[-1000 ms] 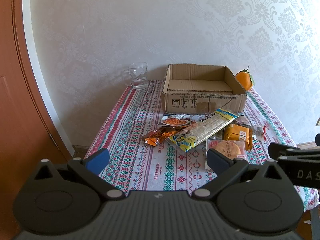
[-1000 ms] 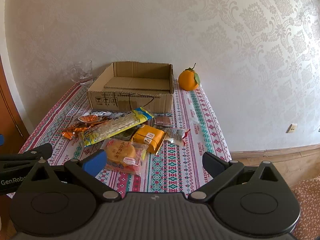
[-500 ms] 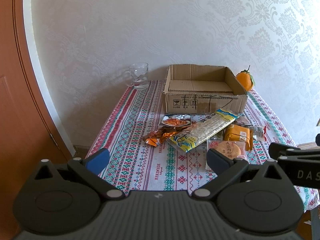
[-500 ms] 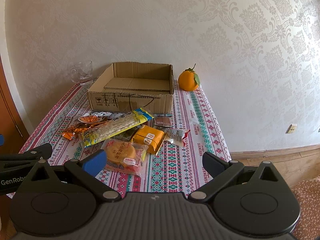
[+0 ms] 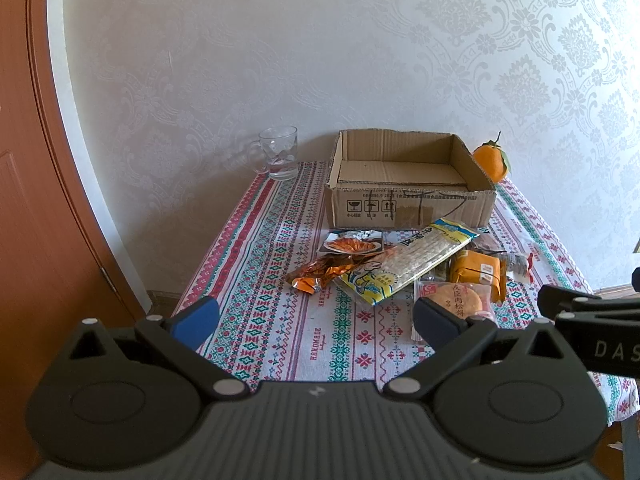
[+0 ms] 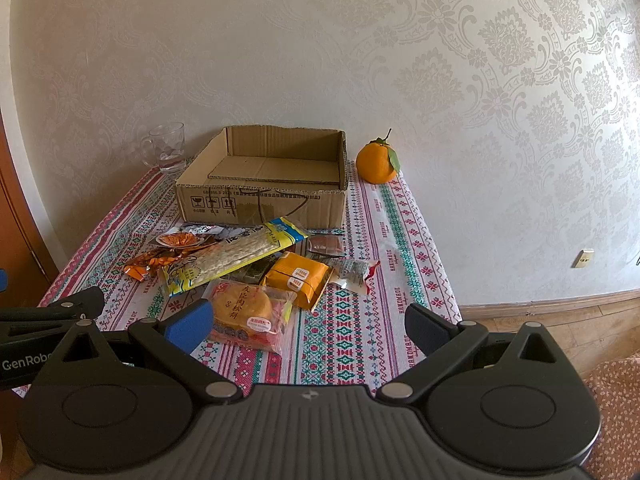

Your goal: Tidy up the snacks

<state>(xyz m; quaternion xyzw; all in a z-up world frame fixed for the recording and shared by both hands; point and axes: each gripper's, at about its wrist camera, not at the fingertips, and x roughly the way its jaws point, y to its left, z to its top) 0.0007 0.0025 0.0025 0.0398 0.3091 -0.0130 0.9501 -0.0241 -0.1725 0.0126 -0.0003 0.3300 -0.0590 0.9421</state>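
Observation:
Several snack packets lie in a heap on the patterned tablecloth [image 5: 256,248]: a long yellow cracker pack [image 5: 408,264] [image 6: 232,260], an orange wrapper [image 5: 320,274] [image 6: 152,260], an orange cake packet [image 6: 298,276] [image 5: 476,270], and a round pastry in clear wrap [image 6: 244,312] [image 5: 456,300]. Behind them stands an empty cardboard box [image 5: 404,184] [image 6: 264,184]. My left gripper [image 5: 316,318] hovers open over the table's near edge, short of the heap. My right gripper [image 6: 308,324] is open too, its left fingertip [image 6: 190,324] just beside the pastry.
A glass mug [image 5: 278,152] [image 6: 166,152] stands at the back left by the wall. An orange fruit with a leaf [image 6: 376,162] [image 5: 490,160] sits right of the box. A wooden door [image 5: 36,240] flanks the table's left; wooden floor [image 6: 552,320] lies to the right.
Both grippers have eased slightly toward the table, so the snacks look a little nearer. Nothing on the table has moved, and both stay open.

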